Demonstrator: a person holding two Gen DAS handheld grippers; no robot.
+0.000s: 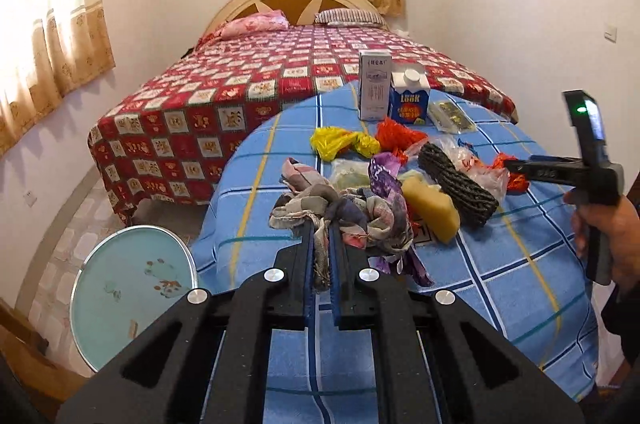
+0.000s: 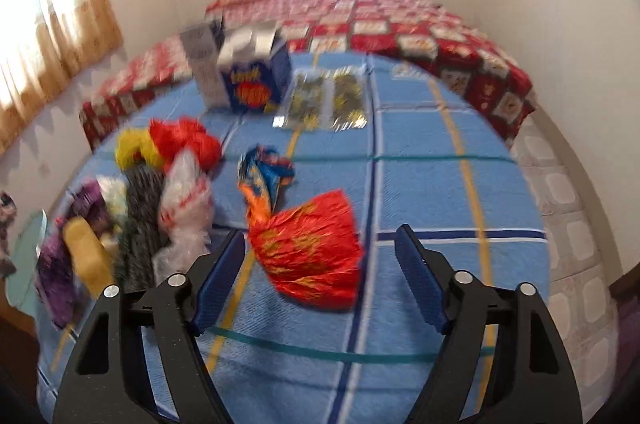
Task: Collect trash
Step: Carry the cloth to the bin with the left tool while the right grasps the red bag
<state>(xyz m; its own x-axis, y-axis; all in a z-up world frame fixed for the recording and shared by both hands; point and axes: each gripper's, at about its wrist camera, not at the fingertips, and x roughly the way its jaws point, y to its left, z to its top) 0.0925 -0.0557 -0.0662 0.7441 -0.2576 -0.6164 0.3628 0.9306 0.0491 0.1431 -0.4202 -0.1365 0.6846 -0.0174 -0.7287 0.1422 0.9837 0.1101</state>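
Two grippers over blue checked tablecloth [image 2: 420, 151]: left gripper [image 1: 320, 224] clamped on crumpled patterned cloth scrap [image 1: 360, 212] mid-table; right gripper [image 2: 320, 248] wide apart, empty, straddling red foil wrapper [image 2: 312, 252].

Blue checked tablecloth [image 2: 420, 143] under red wrapper [image 2: 312, 256], cartons [image 1: 394, 95], yellow sponge [image 1: 432, 207].

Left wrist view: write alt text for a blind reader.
The left claw is shut on a patterned cloth above a blue checked table littered with wrappers and cartons. A red-quilted bed stands behind.
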